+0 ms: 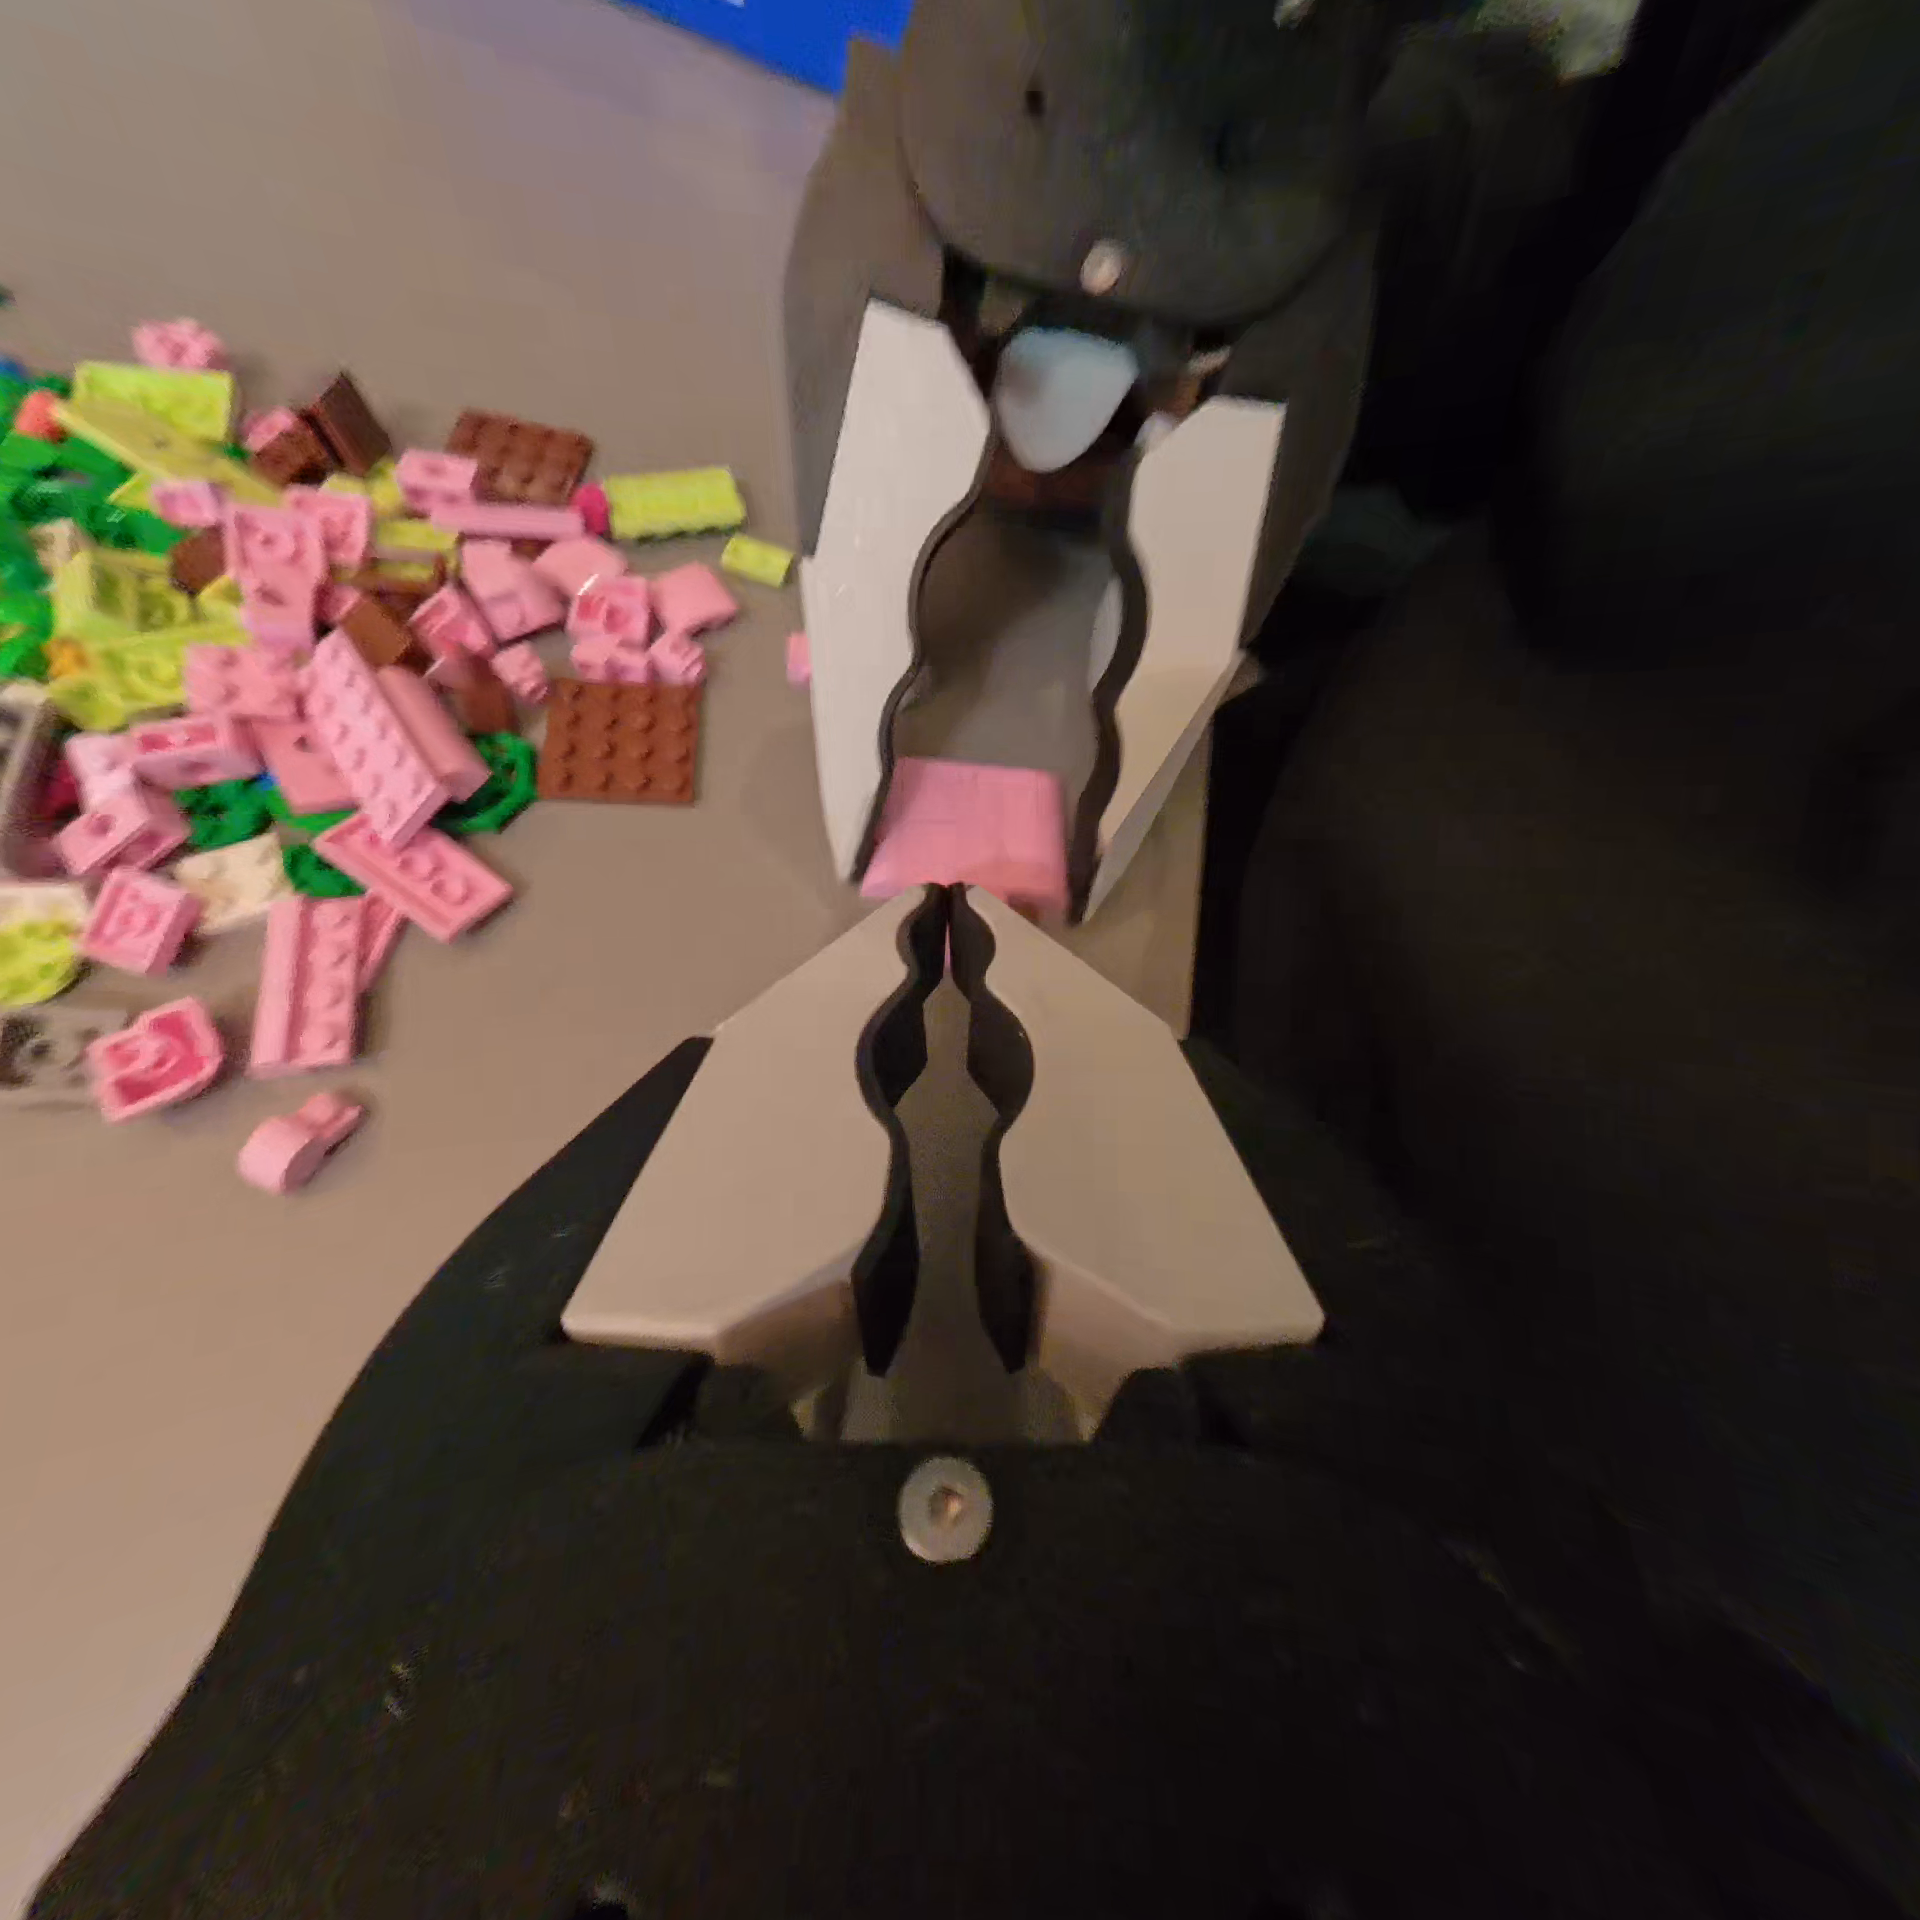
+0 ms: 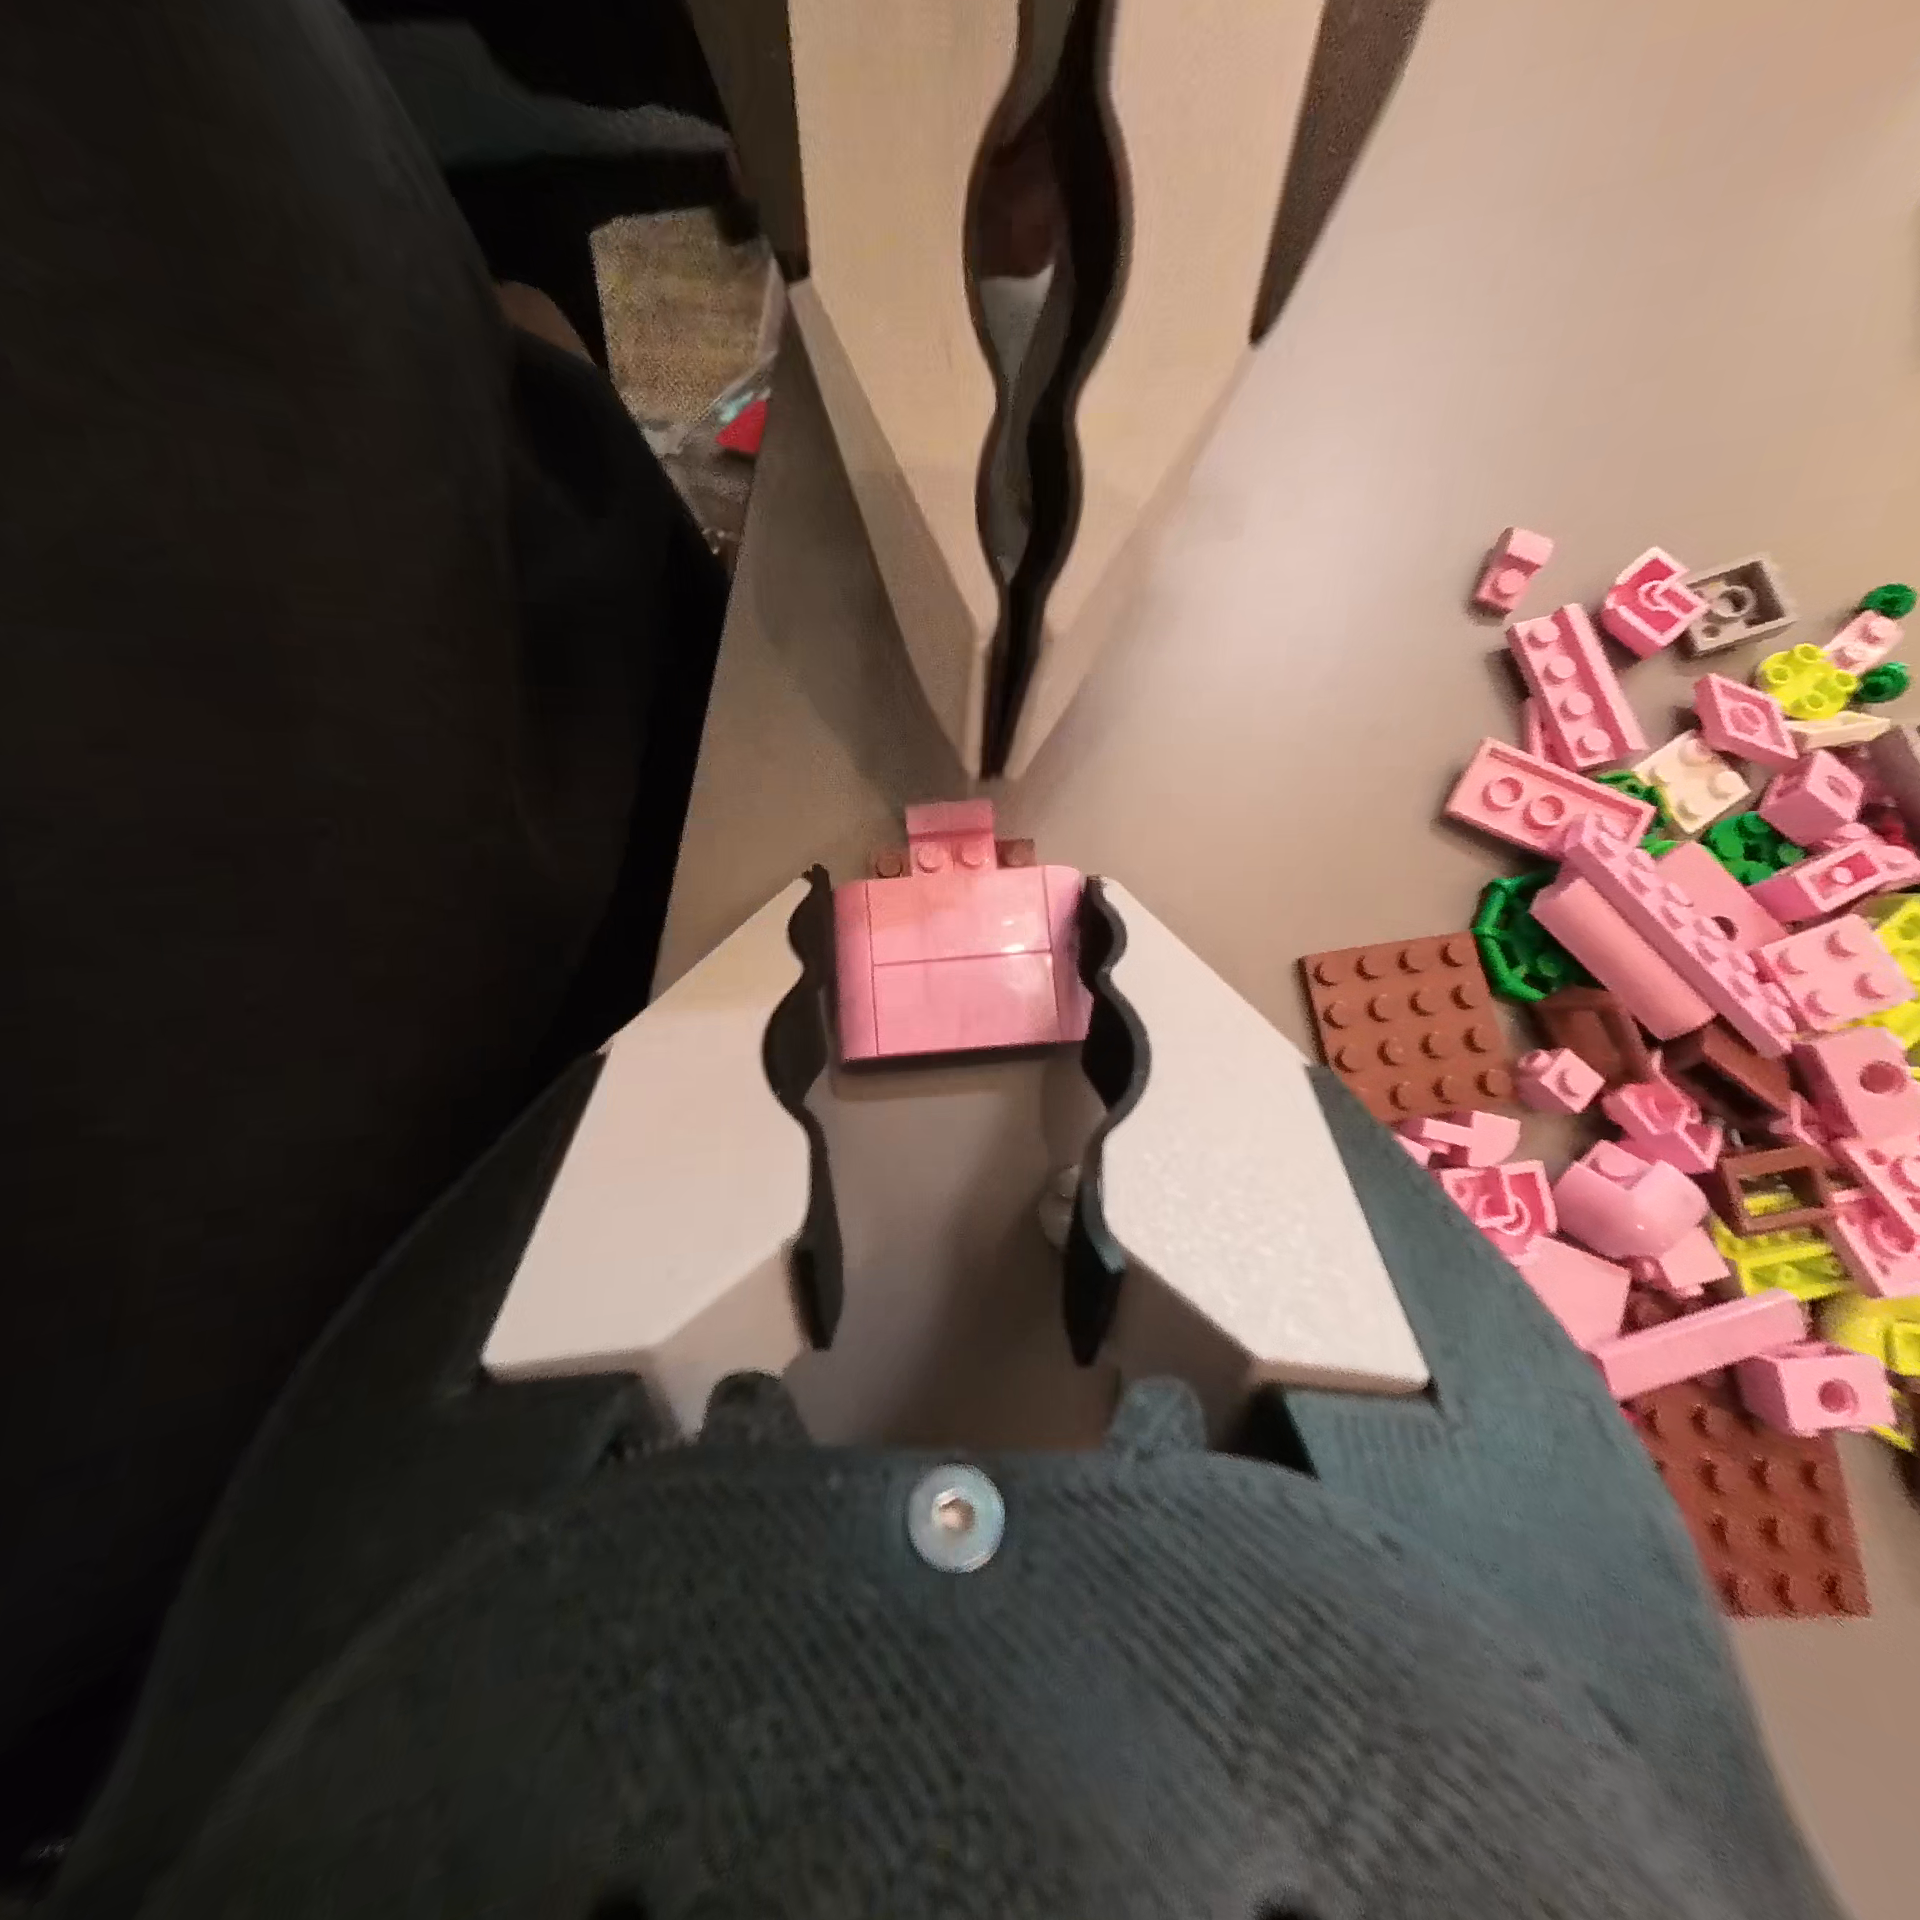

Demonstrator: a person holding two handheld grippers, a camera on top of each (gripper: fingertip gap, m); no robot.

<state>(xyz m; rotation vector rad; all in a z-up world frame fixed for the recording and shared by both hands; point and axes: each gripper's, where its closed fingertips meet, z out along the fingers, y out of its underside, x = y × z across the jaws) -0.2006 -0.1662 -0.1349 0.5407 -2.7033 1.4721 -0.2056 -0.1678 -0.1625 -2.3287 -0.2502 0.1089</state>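
Observation:
My right gripper is shut on a pink brick assembly with smooth pink tiles and a row of brown studs at its far edge, held over the table edge. My left gripper comes in from the opposite side, jaws closed. Its tips meet a small pink piece sitting on that far edge. In the left wrist view, a pink sliver shows between my left gripper's closed tips, right against the assembly. The assembly is clamped in the right gripper.
A pile of loose pink, lime, green and brown bricks lies on the grey table; it also shows in the right wrist view. A brown studded plate lies nearest the grippers. A person's dark clothing fills the table's edge side. A blue box lies beyond. My left and right fingertips are right by each other. The brown studded plate is about 6 cm from my right fingertips. It is also in sight in the left wrist view.

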